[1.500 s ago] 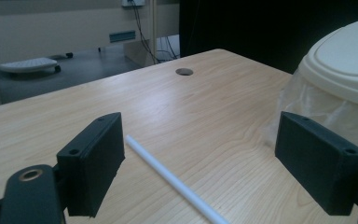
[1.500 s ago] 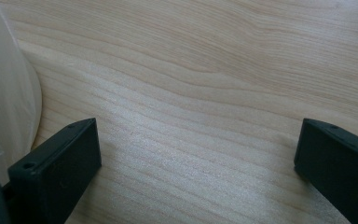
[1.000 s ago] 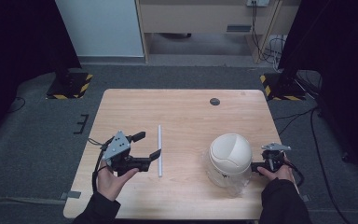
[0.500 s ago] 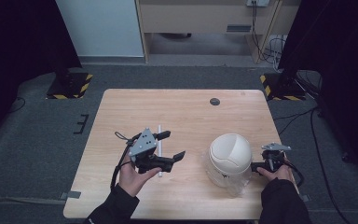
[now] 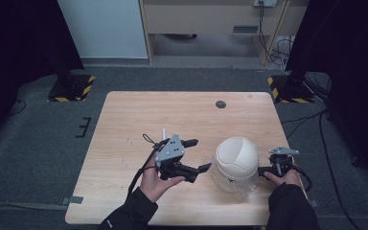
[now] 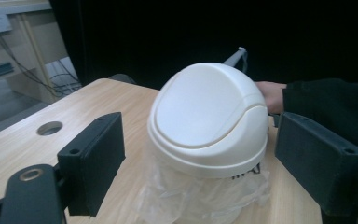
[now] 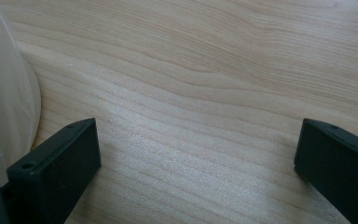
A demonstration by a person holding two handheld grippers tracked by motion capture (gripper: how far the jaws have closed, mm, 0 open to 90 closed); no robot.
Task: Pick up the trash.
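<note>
We read the white domed bin as the thing to handle: it stands near the worktop's front edge, toward the right corner, with a thin clear bag bunched under its rim.

Handling, our judgement:
- Moulded plastic shell, likely light and fairly stiff; it would slide on the wood under a sideways push.
- Dome is smooth and curved, so jaws would slip off the crown. Better hold: opposite sides low on the lid rim, or the lip of the swing flap.
- Bag film is soft and slippery. Pinching it alone won't control the bin, and it could tear.

Pose:
- Left hand-held gripper is held off the worktop left of the bin, pointing right at it, jaws spread wide with nothing between them. In the left gripper view the dome sits centred in the gap.
- Right hand-held gripper is low, just beside the bin's right side near the right edge. Its jaws stand wide apart over bare wood, with bag film at the left of its own view. We can't tell if it touches the bin.
</note>
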